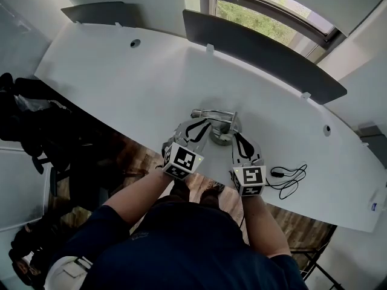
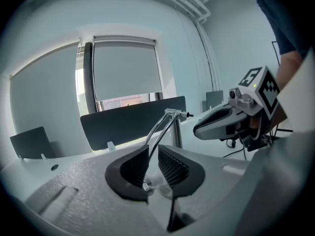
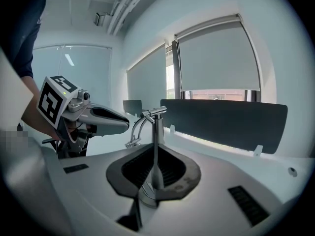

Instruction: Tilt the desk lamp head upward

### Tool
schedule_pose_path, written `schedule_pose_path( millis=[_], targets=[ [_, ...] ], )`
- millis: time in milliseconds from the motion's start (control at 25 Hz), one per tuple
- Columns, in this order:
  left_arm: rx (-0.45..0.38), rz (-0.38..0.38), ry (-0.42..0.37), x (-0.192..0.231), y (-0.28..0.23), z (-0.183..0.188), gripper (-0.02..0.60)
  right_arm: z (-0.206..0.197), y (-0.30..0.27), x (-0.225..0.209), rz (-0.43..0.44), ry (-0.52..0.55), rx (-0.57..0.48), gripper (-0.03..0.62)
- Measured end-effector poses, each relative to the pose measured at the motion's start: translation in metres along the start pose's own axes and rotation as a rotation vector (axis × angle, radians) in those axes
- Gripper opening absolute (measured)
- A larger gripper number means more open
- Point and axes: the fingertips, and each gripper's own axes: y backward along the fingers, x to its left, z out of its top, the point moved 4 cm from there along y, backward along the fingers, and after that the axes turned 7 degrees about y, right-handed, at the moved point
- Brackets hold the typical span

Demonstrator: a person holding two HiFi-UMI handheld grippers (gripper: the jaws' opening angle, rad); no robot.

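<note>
Chrome lamp post (image 3: 156, 132) sits clamped in your right hand-held gripper (image 3: 155, 157); your left hand-held gripper (image 2: 154, 155) gapes round the lamp arm (image 2: 160, 129); close it, then lift slowly.

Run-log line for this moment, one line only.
left gripper: open, lamp arm between jaws | right gripper: shut on lamp post | desk lamp: on white desk

Chrome lamp (image 1: 213, 114), white desk (image 1: 121, 77), dark divider (image 1: 260, 50).
</note>
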Motion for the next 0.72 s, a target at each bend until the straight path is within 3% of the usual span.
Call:
schedule_pose_path(
  millis=[440, 720],
  targets=[
    [0.083, 0.038, -0.118, 0.006, -0.024, -0.02, 0.086, -0.005, -0.028, -0.006, 0.027, 0.09, 0.037, 0.146],
    [0.103, 0.039, -0.151, 0.01, -0.032, -0.024, 0.086, 0.001, -0.046, -0.006, 0.022, 0.14, 0.052, 0.161]
  ],
)
